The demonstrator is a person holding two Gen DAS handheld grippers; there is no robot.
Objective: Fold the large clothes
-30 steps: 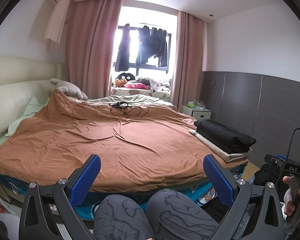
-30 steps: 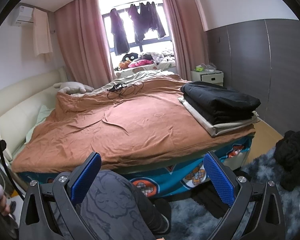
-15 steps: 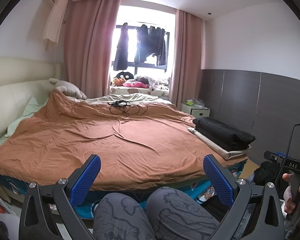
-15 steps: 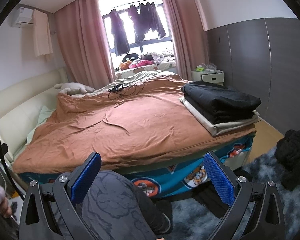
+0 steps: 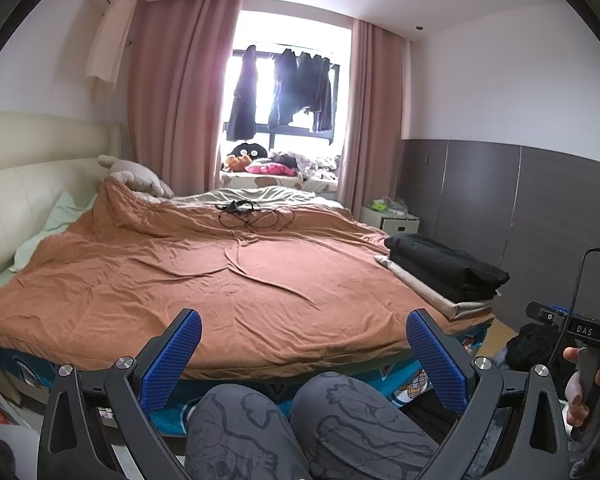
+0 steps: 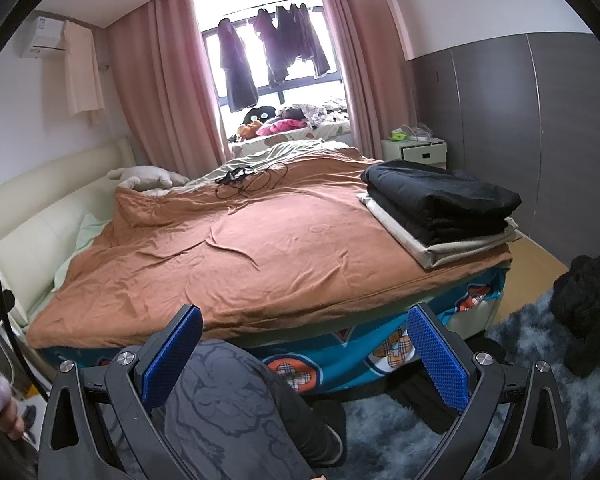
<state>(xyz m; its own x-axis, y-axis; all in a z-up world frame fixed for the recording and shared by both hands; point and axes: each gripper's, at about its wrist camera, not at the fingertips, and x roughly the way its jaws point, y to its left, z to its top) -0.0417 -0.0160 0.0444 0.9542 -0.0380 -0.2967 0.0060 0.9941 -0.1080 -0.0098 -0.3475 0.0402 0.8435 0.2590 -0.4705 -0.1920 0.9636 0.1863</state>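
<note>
Left claw [image 5: 303,354] raised slightly, bed [image 5: 228,276] lower

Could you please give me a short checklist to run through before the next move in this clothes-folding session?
1. Left gripper open and empty: ok, blue pads spread wide with nothing between them.
2. Right gripper open and empty: ok, same.
3. Room to fold on the brown blanket: ok, the middle is bare and fairly flat.
4. Clutter on the bed: not ok, black cables lie on the far side.
5. Folded stack settled: ok, black garments rest on a beige one at the bed's right edge.
6. Next garment to fold: cannot tell; a dark heap lies on the rug, not yet picked up.
</note>
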